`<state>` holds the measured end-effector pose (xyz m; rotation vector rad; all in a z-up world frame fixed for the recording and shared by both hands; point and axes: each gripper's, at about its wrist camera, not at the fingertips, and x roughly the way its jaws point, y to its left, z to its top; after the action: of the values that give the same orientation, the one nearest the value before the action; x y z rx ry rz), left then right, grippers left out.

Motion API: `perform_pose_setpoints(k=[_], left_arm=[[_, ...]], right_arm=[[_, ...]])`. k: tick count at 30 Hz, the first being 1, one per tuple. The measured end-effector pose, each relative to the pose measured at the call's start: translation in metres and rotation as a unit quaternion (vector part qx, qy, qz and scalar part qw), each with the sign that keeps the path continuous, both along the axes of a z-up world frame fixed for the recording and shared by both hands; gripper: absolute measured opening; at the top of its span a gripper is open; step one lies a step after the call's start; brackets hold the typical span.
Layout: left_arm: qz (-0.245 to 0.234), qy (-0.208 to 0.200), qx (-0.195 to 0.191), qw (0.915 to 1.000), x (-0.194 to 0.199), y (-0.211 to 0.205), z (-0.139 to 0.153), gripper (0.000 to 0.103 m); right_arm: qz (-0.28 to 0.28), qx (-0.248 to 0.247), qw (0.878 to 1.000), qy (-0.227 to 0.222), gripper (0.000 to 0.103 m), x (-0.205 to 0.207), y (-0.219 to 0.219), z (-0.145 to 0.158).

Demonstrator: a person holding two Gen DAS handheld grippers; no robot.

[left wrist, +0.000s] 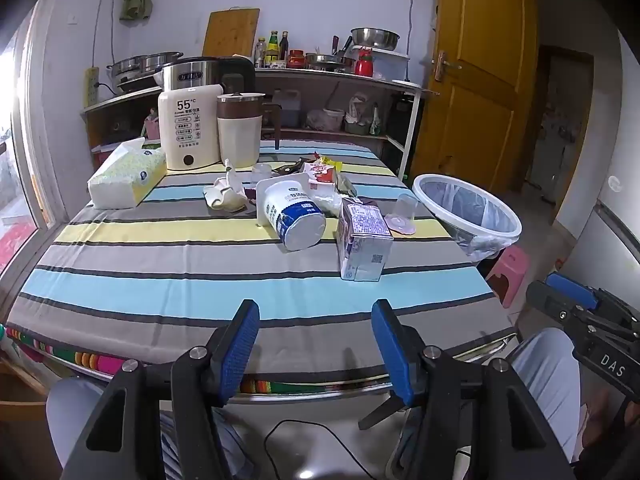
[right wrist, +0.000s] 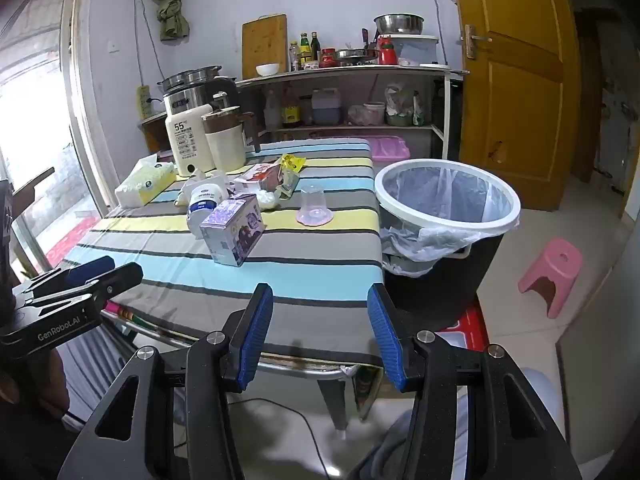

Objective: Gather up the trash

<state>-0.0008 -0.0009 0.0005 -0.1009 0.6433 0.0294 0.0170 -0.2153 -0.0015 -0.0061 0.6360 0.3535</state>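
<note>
I have both grippers, left [left wrist: 316, 346] and right [right wrist: 320, 330], hanging over the near edge of the striped table [left wrist: 160, 248], jaws spread wide with nothing between them. The trash sits mid-table: a tipped cup [left wrist: 294, 214], a milk carton [left wrist: 362, 240], crumpled tissue [left wrist: 224, 196] and wrappers [left wrist: 320, 172]. The lined bin [right wrist: 448, 204] stands just beside the table's right edge.

Readable lettering we find in the two views

We read "55°C" on the white kettle [left wrist: 190, 126] standing on the worktop, "DAS" on the right gripper [left wrist: 576, 300] as the left camera sees it, and "GenRobot.AI" on the left gripper [right wrist: 86, 276] in the right camera; carton print is too small for us.
</note>
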Motion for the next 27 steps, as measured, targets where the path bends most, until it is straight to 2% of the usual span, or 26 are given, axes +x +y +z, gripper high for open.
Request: perform_pose_setpoints(k=[1, 27], left_arm=[[0.0, 0.006, -0.008, 0.9999, 0.0008, 0.0012, -0.0003, 0.058], [-0.004, 0.002, -0.003, 1.0, 0.0005, -0.002, 0.0002, 0.058]], right_arm=[[0.0, 0.007, 1.0, 0.003, 0.05, -0.0001, -0.0004, 0.0001], [0.0, 0.004, 1.0, -0.003, 0.05, -0.0008, 0.0012, 0.0055]])
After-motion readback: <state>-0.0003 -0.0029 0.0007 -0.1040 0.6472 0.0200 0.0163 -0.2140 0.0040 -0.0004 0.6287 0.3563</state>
